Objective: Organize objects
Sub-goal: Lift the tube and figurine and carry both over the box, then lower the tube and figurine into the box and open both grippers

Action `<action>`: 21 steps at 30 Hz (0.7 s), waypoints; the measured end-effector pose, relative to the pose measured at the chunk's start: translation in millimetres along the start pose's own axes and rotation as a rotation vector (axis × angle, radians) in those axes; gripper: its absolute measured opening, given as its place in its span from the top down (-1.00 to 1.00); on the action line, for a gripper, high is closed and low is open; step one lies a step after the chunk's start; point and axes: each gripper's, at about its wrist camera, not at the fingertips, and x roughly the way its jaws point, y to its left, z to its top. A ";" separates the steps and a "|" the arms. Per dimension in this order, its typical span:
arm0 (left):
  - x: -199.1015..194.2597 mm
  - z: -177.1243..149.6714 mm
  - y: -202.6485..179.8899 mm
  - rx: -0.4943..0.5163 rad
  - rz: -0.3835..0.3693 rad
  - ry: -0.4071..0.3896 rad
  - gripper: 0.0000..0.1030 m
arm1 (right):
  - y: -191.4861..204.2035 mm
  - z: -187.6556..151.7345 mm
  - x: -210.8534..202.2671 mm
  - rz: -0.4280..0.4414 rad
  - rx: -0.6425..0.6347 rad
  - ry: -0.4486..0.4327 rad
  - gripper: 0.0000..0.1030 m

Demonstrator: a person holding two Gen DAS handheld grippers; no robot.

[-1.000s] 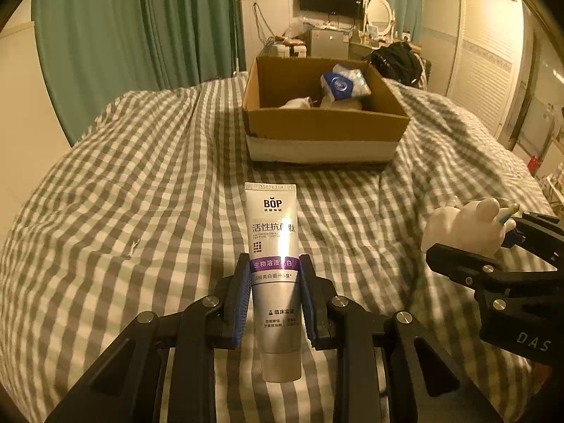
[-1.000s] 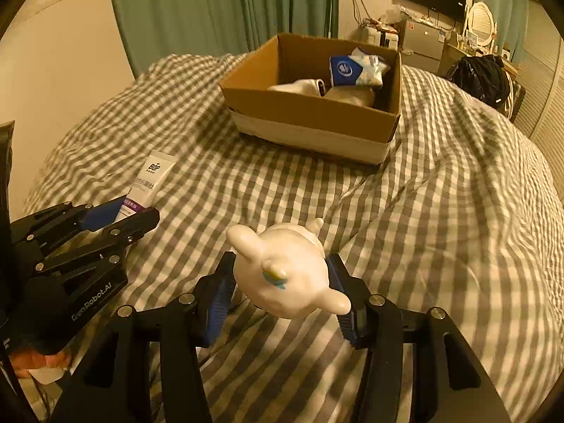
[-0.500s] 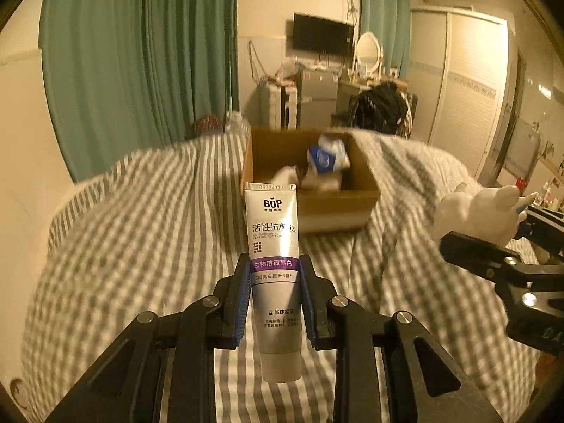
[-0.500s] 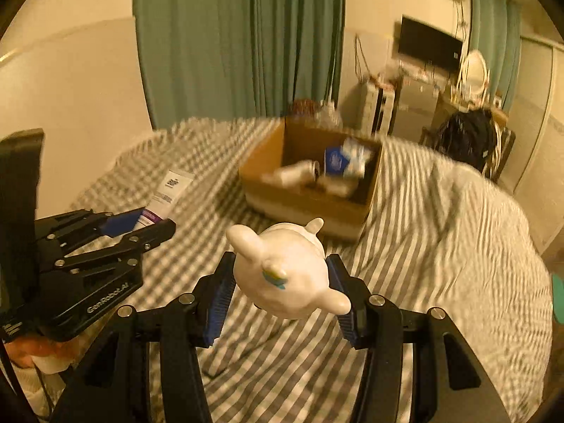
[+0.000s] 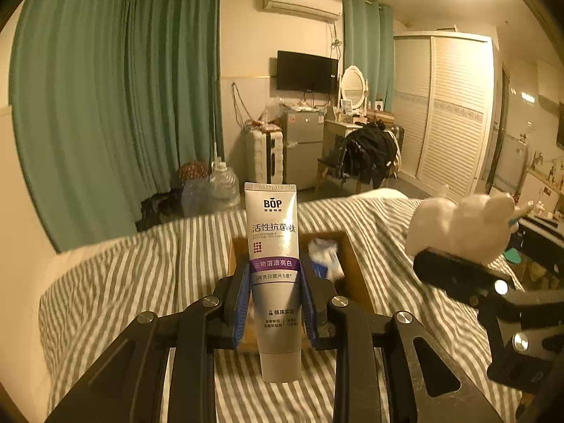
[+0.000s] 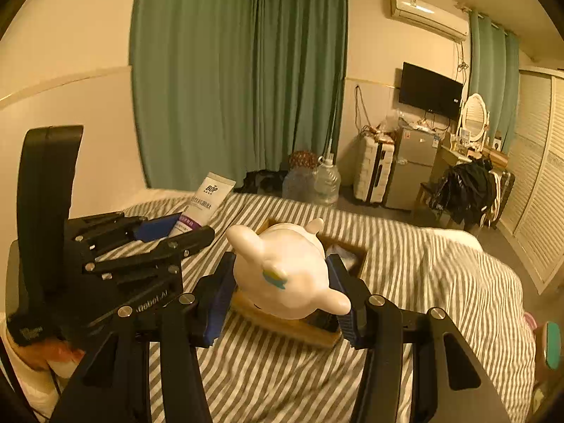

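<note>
The left gripper (image 5: 275, 303) has its jaws closed on a white toothpaste tube (image 5: 274, 275), crimped end up and cap end down, the blue pads (image 5: 242, 303) pressing its two sides. The right gripper (image 6: 282, 292) has its jaws clamped on a white animal figurine (image 6: 285, 275) with a blue-and-yellow mark on its back. Both are held in the air above the striped bed (image 5: 141, 282), with the figurine to the right of the tube in the left wrist view.

Below and beyond both grippers an open cardboard box (image 5: 352, 268) sits on the bed, towards its far edge. The tube covers the middle of the box in the left wrist view; the figurine hides most of it in the right wrist view, leaving only its near wall (image 6: 292, 328) and a far corner. A blue-and-white packet (image 5: 326, 257) lies inside on the right, blurred; what else the box holds cannot be made out.

Past the far edge of the bed stand green curtains (image 5: 116, 105), two clear water jugs (image 5: 222, 187), a white suitcase (image 5: 264, 157), a small grey fridge (image 5: 303, 144), and a chair draped with black clothing (image 5: 366, 151). A television (image 5: 306, 71) hangs on the wall beside an oval mirror (image 5: 352, 83). The bed's near part is cut off by the gripper frames.
</note>
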 end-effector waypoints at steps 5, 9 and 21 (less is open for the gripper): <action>51.1 27.9 10.9 -0.001 -0.006 -0.002 0.50 | -25.9 36.7 47.5 -0.028 0.021 -0.005 0.01; 99.4 43.6 20.2 -0.001 -0.026 0.010 0.50 | -48.7 57.8 88.1 -0.035 0.055 -0.006 0.01; 211.4 -17.7 24.8 -0.020 -0.069 0.195 0.50 | -76.5 14.7 228.3 0.011 0.194 0.134 0.01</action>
